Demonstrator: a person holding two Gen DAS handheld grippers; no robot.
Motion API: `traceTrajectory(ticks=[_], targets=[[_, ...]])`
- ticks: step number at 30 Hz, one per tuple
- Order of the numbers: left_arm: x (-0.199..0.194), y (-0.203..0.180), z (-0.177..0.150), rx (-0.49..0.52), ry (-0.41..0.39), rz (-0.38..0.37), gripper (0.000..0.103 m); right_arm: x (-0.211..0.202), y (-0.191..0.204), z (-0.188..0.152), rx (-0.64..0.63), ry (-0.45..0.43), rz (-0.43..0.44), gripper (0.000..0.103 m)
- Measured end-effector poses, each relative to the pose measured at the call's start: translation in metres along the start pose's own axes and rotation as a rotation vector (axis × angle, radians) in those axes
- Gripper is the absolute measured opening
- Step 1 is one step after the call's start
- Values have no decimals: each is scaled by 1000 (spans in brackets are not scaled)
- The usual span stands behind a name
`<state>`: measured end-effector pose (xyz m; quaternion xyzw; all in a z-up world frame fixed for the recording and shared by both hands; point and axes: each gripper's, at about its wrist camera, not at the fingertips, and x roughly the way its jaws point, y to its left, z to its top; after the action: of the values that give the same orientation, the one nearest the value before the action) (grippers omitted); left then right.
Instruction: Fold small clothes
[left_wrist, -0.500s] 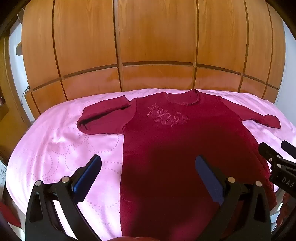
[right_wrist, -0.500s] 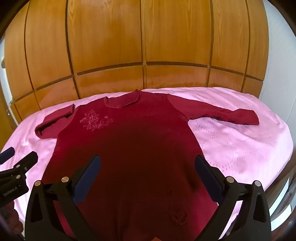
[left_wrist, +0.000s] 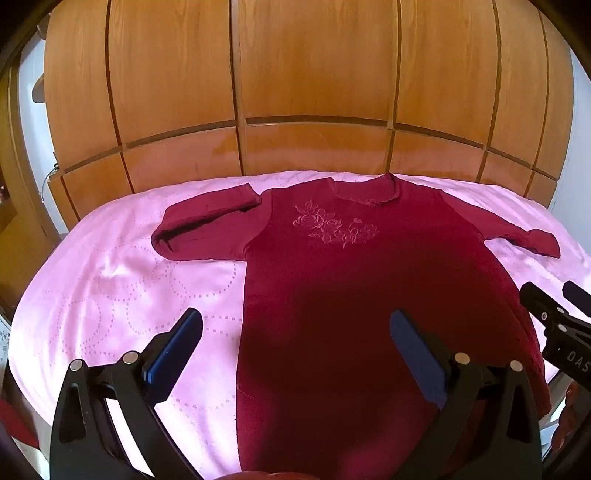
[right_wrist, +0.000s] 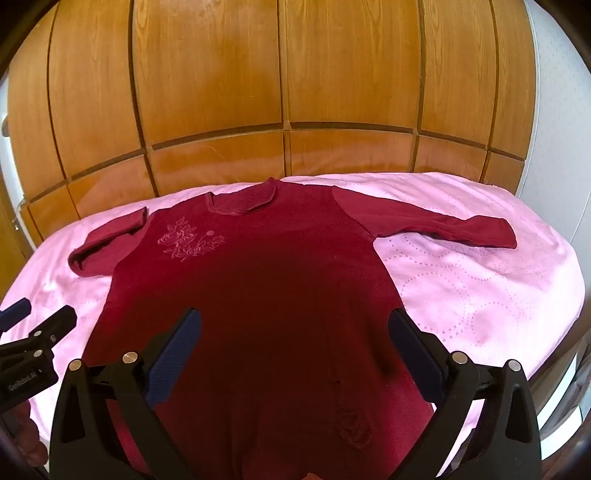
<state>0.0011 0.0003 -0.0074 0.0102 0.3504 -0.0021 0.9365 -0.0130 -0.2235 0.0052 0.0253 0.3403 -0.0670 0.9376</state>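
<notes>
Biggest thing in my feed is the wooden wardrobe, orange-brown panels filling the whole back of both views. Right in front of it is the bed with a pink bedspread that has a dotted circle pattern pressed into it.

Lying flat on that spread, front side up, is the dark red top, neck toward the wardrobe and hem toward me. It's pretty much in the middle of the bed. On my left-hand camera the left sleeve is folded back on itself so the cuff sits up near the shoulder, while the other sleeve stretches straight out across the pink cover. There's an embroidered rose design on the chest, just below the neckline.

My left gripper is spread wide with nothing between the blue pads; one finger hangs over the pink cover and the other over the red cloth, so it straddles the top's left edge. My right gripper is just as wide apart, also holding nothing, with both fingers over the lower body of the top. Each one peeks into the other camera's edge. Can't tell if either is actually touching fabric.
</notes>
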Motion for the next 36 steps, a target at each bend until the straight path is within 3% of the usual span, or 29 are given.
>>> traceTrajectory(ticks=[36], targets=[[5,0,-2,-11,29,1,101,2,2,-2,-3,17,3,100]])
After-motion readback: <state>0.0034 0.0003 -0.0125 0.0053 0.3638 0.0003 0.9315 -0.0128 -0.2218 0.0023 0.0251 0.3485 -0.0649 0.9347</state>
